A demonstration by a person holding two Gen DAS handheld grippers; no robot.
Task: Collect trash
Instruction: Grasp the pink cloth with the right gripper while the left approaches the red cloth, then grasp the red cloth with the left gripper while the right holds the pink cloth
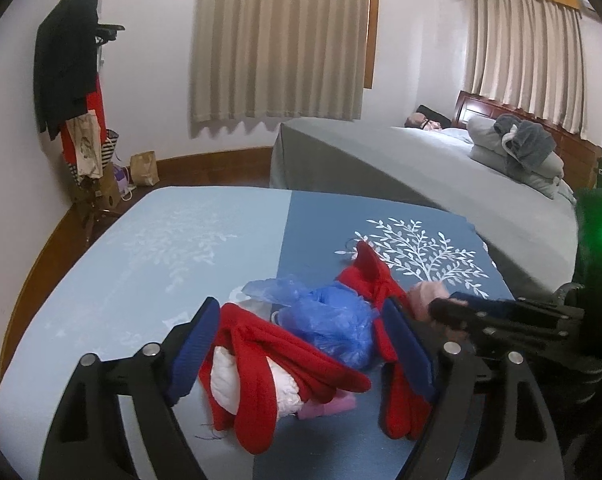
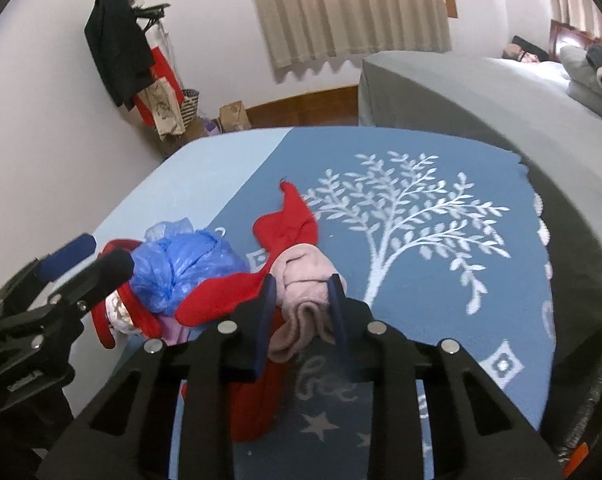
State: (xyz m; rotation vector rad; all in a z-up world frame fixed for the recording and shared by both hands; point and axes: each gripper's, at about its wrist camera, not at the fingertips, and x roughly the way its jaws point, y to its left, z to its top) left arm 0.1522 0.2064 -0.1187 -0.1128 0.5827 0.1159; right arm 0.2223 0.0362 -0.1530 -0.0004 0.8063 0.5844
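Here, a small pile of soft trash lies on a counter (image 2: pixel 481 152) covered with a cloth that is pale blue on one side and darker blue, printed with a white tree (image 2: pixel 413 216), on the other. The pile holds a crumpled blue plastic bag (image 1: pixel 333 320), strips of red cloth (image 1: pixel 261 360), a wad of white paper (image 1: pixel 229 376) tucked under the red strips, a small lilac scrap (image 1: pixel 329 405) at the pile's near edge, and a rolled pink cloth (image 2: pixel 305 284) on the side toward the tree. The left gripper (image 1: pixel 301 344) is spread wide, its blue-padded jaws standing on either side of the red cloth and the blue bag without pressing on them; one red strip touches its right pad. The right gripper (image 2: pixel 301 312) has its jaws clenched on the pink cloth, which bulges out between and in front of the blue pads, with red cloth lying under and beside it. Seen from the left wrist camera, the right gripper reaches in from the right edge with the pink cloth at its tip, just beside the blue bag. Beyond the counter stands a bed (image 1: pixel 381 152) with a grey cover and folded grey bedding (image 1: pixel 513 148) near its wooden headboard. Beige curtains (image 1: pixel 281 40) hang on the far wall, and a coat rack (image 1: pixel 73 60) with dark and red garments stands in the left corner, with paper bags (image 1: pixel 145 168) on the floor near it.
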